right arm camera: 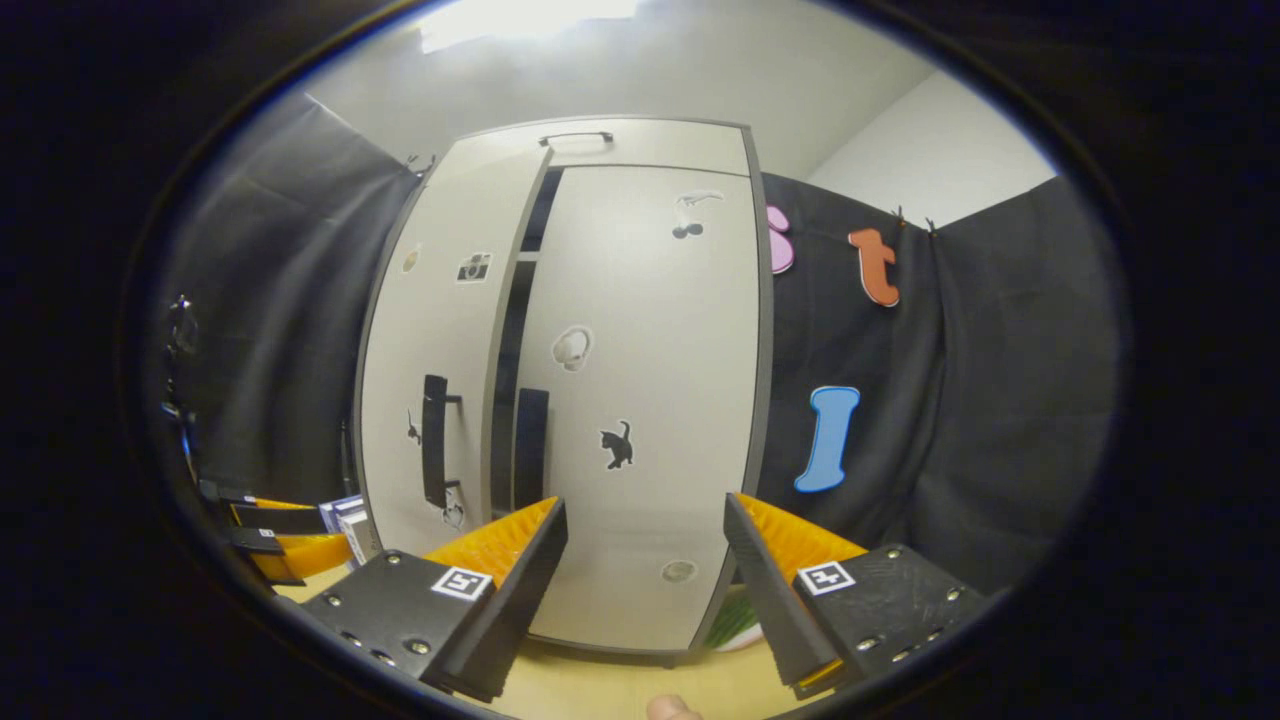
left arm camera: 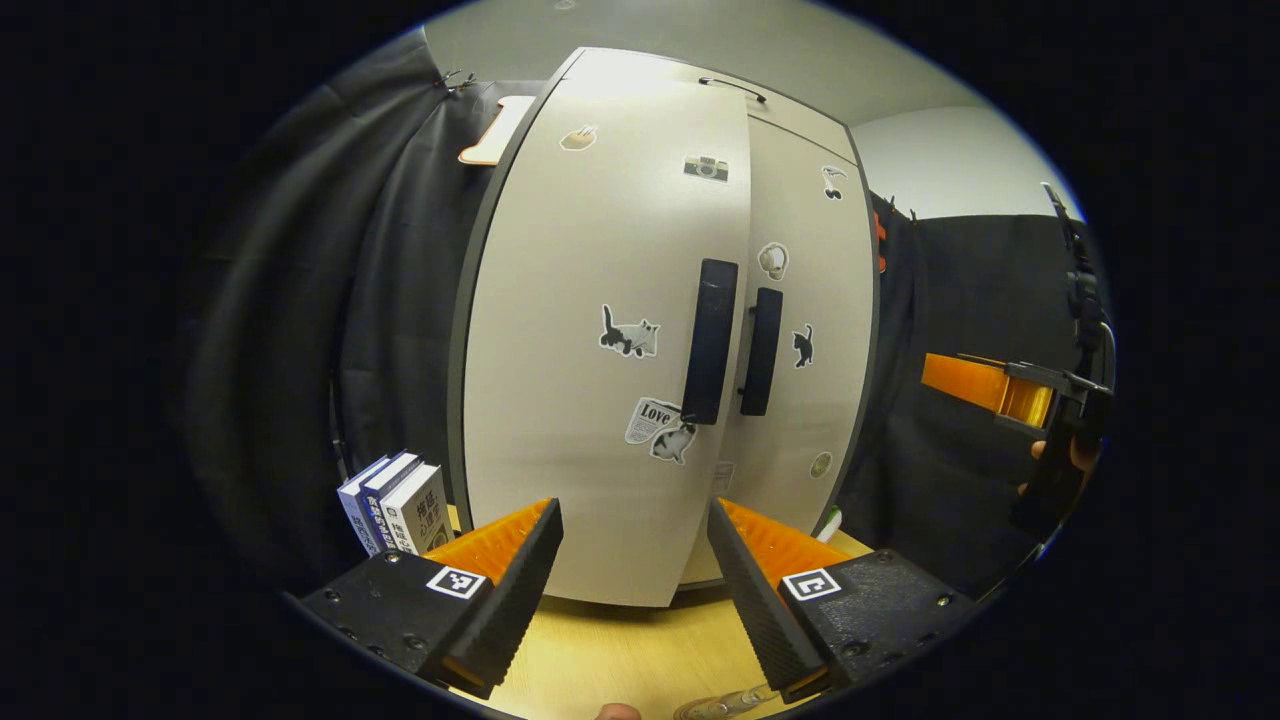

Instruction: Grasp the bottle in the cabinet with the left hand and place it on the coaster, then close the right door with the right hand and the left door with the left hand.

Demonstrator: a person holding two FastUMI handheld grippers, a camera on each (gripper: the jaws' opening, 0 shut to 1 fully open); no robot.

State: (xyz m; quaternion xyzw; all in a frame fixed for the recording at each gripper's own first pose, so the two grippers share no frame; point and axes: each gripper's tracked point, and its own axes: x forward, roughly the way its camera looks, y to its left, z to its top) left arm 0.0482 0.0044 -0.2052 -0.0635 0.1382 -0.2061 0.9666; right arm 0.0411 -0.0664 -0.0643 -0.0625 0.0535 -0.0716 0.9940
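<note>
In the left gripper view we see the cabinet (left arm camera: 640, 330) across the centre of the frame, standing on a pale wooden table (left arm camera: 620, 650). Our left gripper (left arm camera: 635, 590) sits at the bottom centre, its fingers spread wide with nothing between them, pointing at the lower edge of the left door (left arm camera: 600, 340). That door stands slightly ajar, its edge a little forward of the right door (left arm camera: 810, 330), which lies flush. Each door carries a dark upright handle (left arm camera: 710, 340) near the middle seam and several small stickers.

In the right gripper view, the right gripper (right arm camera: 645, 590) rests at the bottom centre, fingers also spread and empty, facing the right door, with a dark gap visible beside the left door.

At the right edge of the left gripper view, a hand (left arm camera: 1070, 460) holds the other gripper level.

A few books (left arm camera: 395, 505) stand at the lower left beside the cabinet.

We cannot make out the bottle or the coaster clearly.
</note>
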